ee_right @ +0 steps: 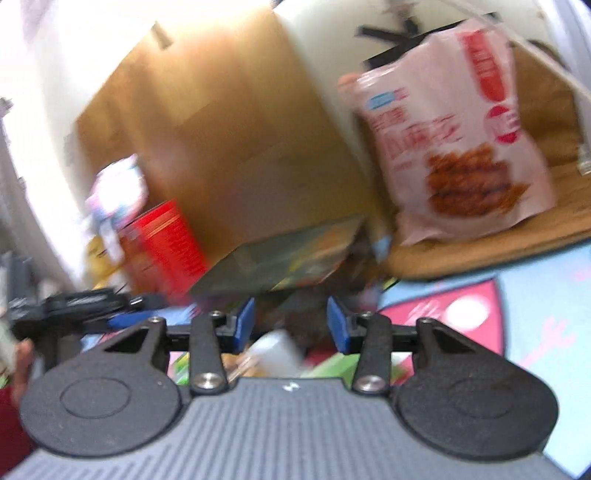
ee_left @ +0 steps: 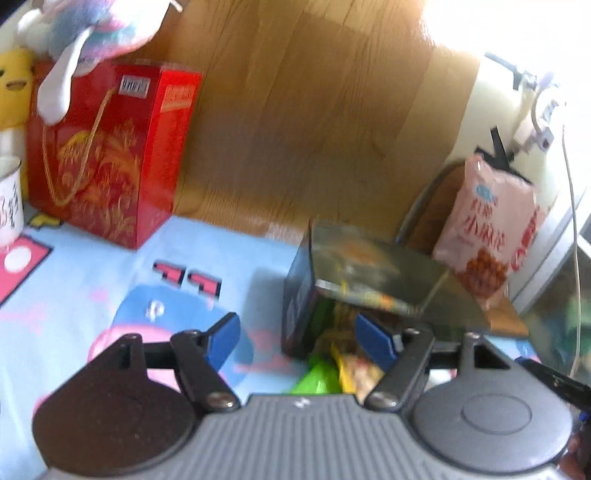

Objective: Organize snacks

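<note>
Through my left wrist camera, my left gripper [ee_left: 297, 341] stood with its blue pads wide apart and nothing between them, hovering over the light blue cartoon mat [ee_left: 92, 266]. Just ahead sat a dark box [ee_left: 306, 291] with its glossy flap [ee_left: 369, 269] raised, and green and yellow snack packets [ee_left: 340, 369] lay at its mouth, near the right pad. To the far right, a pink snack bag [ee_left: 487, 236] hung in the air from a black clamp, blurred, so I could not tell more of what held it. At far left a red gift bag [ee_left: 107, 155] stood on the mat, with a plush toy [ee_left: 85, 33] above it and a white mug [ee_left: 9, 199] at the left edge. Through my right wrist camera, much blurred, my right gripper [ee_right: 291, 325] had its pads apart too, empty, over the packets [ee_right: 273, 350] near the box's flap [ee_right: 280, 258]. The pink snack bag [ee_right: 461, 140] showed far right, before a wooden board [ee_right: 498, 243], and the red gift bag [ee_right: 162, 243] far left.
</note>
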`<state>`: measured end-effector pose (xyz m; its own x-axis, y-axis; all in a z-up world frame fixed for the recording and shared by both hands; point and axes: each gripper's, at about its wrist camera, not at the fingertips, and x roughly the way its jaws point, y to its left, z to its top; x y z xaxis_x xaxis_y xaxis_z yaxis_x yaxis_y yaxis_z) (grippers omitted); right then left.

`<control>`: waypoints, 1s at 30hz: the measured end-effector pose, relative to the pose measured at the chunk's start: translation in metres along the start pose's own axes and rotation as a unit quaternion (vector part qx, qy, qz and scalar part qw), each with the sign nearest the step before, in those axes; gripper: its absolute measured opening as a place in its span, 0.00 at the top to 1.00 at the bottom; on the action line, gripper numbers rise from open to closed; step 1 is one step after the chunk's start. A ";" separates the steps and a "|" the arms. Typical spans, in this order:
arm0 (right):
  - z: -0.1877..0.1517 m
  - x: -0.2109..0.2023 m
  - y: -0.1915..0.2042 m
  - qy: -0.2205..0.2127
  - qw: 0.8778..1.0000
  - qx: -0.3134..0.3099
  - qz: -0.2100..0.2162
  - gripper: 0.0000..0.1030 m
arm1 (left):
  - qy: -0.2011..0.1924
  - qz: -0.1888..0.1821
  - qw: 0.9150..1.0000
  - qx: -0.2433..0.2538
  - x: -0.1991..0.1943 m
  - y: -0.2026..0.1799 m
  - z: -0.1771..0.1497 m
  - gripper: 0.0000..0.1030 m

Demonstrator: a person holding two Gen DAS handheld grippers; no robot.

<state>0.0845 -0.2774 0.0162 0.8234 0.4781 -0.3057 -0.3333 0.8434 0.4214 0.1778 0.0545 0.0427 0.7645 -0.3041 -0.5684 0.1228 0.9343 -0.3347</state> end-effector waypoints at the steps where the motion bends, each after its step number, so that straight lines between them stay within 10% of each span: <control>1: -0.006 0.002 0.008 0.010 1.000 -0.012 0.012 0.54 | 0.007 -0.004 1.000 0.001 0.002 0.001 -0.005 0.31; 9: -0.049 0.063 0.085 0.114 0.983 -0.132 0.055 0.55 | 0.058 -0.001 0.998 -0.022 0.028 0.016 -0.019 0.37; 17: -0.056 0.118 0.096 0.123 0.982 -0.143 0.017 0.55 | 0.080 -0.043 0.994 -0.056 0.029 0.024 -0.032 0.62; 30: -0.105 0.041 0.143 0.142 0.969 -0.176 0.095 0.56 | 0.065 -0.063 0.995 -0.029 -0.084 0.027 -0.108 0.63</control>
<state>0.0222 -0.1112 -0.0255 0.5890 0.6386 -0.4953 -0.6432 0.7415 0.1910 0.0479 0.0850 0.0002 0.6565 -0.4429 -0.6106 0.1728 0.8763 -0.4498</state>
